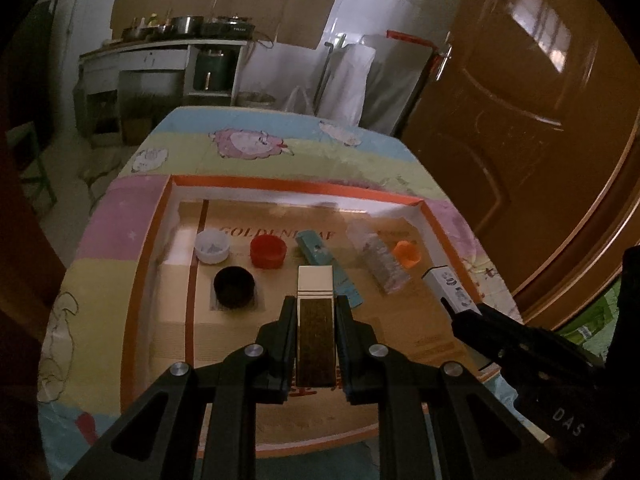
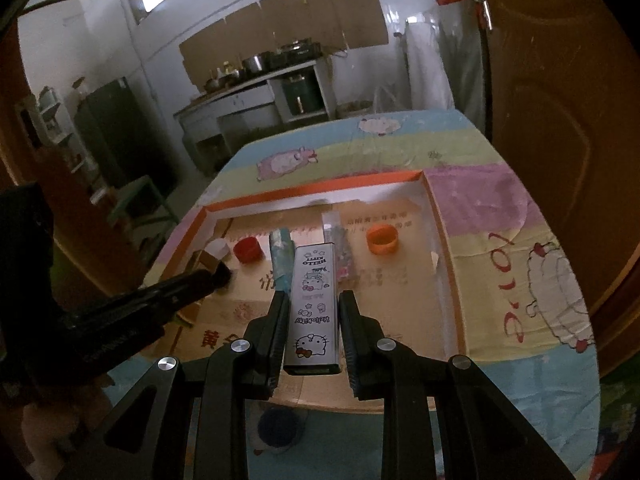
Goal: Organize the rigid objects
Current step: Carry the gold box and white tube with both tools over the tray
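Note:
My left gripper [image 1: 315, 304] is shut on a gold and dark brown flat box [image 1: 316, 320], held above the orange-rimmed tray [image 1: 280, 184]. My right gripper [image 2: 314, 300] is shut on a white Hello Kitty box [image 2: 314, 308], also over the tray [image 2: 320, 188]; it shows at the right of the left wrist view [image 1: 450, 286]. In the tray lie a white cap [image 1: 212, 246], a red cap [image 1: 268, 251], a black cap [image 1: 234, 286], a teal box [image 1: 320, 252], a clear patterned box [image 1: 380, 258] and an orange cap [image 1: 407, 254].
The tray sits on a table with a pastel cartoon cloth [image 1: 248, 144]. A brown door [image 1: 540, 120] stands close on the right. A kitchen counter with pots [image 1: 180, 36] is at the far wall. A green chair [image 2: 140, 204] stands left of the table.

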Action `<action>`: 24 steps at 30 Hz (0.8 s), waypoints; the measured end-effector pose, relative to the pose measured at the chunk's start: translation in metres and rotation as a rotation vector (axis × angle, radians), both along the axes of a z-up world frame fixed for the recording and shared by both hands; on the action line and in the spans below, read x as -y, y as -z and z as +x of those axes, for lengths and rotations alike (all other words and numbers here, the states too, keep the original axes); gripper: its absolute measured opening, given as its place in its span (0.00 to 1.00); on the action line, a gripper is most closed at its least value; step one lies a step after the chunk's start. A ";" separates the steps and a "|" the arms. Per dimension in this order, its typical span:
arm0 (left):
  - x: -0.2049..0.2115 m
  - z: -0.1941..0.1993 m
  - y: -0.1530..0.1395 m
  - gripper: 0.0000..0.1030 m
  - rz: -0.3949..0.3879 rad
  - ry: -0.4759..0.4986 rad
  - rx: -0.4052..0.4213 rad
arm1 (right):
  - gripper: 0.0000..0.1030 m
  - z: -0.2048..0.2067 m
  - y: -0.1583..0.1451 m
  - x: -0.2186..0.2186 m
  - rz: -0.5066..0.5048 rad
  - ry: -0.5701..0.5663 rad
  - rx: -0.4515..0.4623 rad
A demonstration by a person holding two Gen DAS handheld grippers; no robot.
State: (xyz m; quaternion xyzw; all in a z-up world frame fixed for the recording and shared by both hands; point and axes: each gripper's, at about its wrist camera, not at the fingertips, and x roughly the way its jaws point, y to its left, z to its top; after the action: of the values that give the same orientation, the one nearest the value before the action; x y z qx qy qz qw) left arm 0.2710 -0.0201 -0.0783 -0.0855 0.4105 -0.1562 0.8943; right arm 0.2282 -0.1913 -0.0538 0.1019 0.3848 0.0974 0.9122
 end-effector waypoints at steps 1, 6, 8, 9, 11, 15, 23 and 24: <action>0.000 0.002 0.002 0.18 0.001 0.000 -0.003 | 0.25 0.002 0.003 0.000 0.001 -0.001 -0.006; 0.000 0.007 0.011 0.18 0.003 -0.005 -0.022 | 0.25 0.012 0.012 -0.003 0.003 -0.008 -0.026; 0.000 0.009 0.013 0.18 0.004 -0.005 -0.026 | 0.25 0.016 0.017 -0.004 0.002 -0.012 -0.035; 0.000 0.010 0.015 0.18 0.008 -0.005 -0.028 | 0.25 0.017 0.019 -0.004 0.002 -0.014 -0.039; 0.000 0.011 0.017 0.18 0.016 -0.005 -0.032 | 0.25 0.019 0.023 -0.006 0.000 -0.018 -0.048; 0.001 0.013 0.021 0.18 0.023 -0.002 -0.038 | 0.25 0.024 0.029 -0.008 -0.002 -0.022 -0.059; 0.005 0.016 0.028 0.18 0.046 0.002 -0.044 | 0.25 0.030 0.037 -0.009 -0.007 -0.021 -0.073; 0.005 0.016 0.028 0.18 0.048 0.002 -0.045 | 0.25 0.031 0.038 -0.010 -0.009 -0.021 -0.074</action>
State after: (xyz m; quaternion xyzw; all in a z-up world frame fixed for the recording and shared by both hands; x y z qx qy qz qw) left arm 0.2873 -0.0254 -0.1065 -0.0673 0.4342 -0.1451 0.8865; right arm 0.2592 -0.1816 -0.0918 0.0970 0.4198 0.1014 0.8967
